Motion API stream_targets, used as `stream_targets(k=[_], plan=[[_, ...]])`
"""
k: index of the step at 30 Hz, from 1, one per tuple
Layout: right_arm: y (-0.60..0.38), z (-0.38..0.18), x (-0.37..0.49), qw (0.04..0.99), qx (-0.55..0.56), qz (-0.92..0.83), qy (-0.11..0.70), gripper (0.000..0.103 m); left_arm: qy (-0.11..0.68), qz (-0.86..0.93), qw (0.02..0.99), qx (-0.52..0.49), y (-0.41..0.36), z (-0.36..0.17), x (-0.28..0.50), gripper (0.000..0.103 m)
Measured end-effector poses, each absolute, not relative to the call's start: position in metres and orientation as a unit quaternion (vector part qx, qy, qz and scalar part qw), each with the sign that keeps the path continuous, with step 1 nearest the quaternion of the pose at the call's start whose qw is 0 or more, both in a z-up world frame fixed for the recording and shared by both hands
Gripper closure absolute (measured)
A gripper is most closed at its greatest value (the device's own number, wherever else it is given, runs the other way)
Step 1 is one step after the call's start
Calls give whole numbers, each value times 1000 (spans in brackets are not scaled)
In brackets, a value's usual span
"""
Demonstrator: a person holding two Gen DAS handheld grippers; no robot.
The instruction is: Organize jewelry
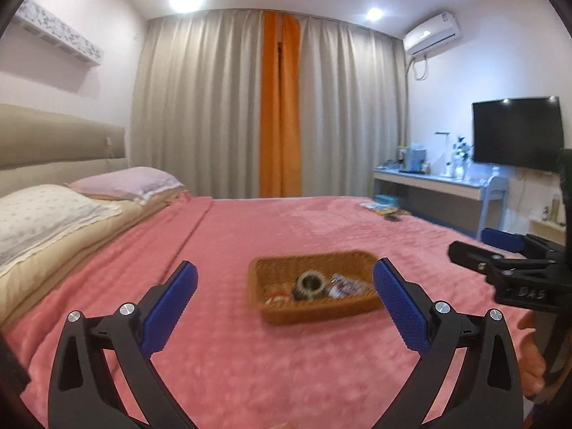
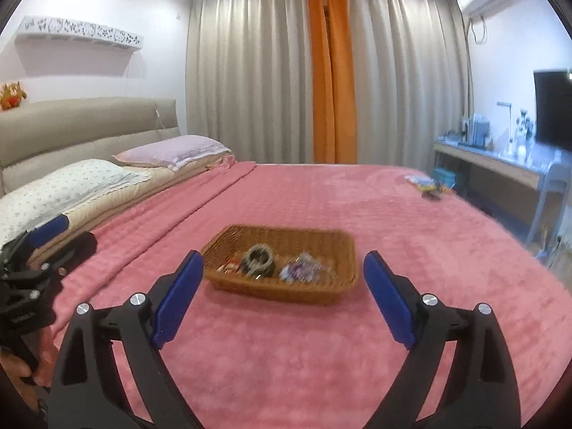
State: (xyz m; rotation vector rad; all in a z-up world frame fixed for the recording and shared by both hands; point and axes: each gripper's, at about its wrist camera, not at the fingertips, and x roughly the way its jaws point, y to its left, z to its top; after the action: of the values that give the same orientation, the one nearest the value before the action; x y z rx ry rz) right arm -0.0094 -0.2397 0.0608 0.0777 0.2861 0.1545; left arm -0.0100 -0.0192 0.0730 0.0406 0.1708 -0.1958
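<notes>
- The wicker basket (image 2: 282, 264) sits on the pink bed (image 2: 411, 250), with a dark beaded bracelet (image 2: 258, 258) near its middle and a blurred packet (image 2: 304, 271) beside it.
- From the right claw (image 2: 282, 296), fingers wide apart and empty, the basket lies at 12 o'clock, long axis running 9 to 3.
- From the left claw (image 1: 284, 304), likewise spread and empty, it lies nearer 1 o'clock.
- Both claws hover level above the bed; the right looks better lined up.

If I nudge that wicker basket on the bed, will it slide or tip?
The wicker basket looks shallow and wide, so tipping seems unlikely. On the plush pink blanket it would probably drag rather than glide. It likely weighs little.
</notes>
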Motion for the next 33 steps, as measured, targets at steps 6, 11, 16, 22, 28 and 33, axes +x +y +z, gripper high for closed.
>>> stream_targets(k=[6,11,16,22,28,33], plan=[[-246,25,-18,986,52,62,148,16,102,-76,992,18,-20,45,-16,8],[-240,-7,-16,988,29,31,151,16,123,-55,991,-1,-14,17,-6,8],[-237,-28,-9,987,17,24,158,16,136,-36,990,12,-17,-6,4,8],[-237,-37,-2,985,19,20,169,16,145,-31,989,22,-20,-17,9,8],[-228,-42,-1,985,-3,8,170,16,153,-26,987,35,-25,-22,12,8],[-223,-46,-1,985,-16,7,172,16,160,-26,986,29,-22,-24,15,8]])
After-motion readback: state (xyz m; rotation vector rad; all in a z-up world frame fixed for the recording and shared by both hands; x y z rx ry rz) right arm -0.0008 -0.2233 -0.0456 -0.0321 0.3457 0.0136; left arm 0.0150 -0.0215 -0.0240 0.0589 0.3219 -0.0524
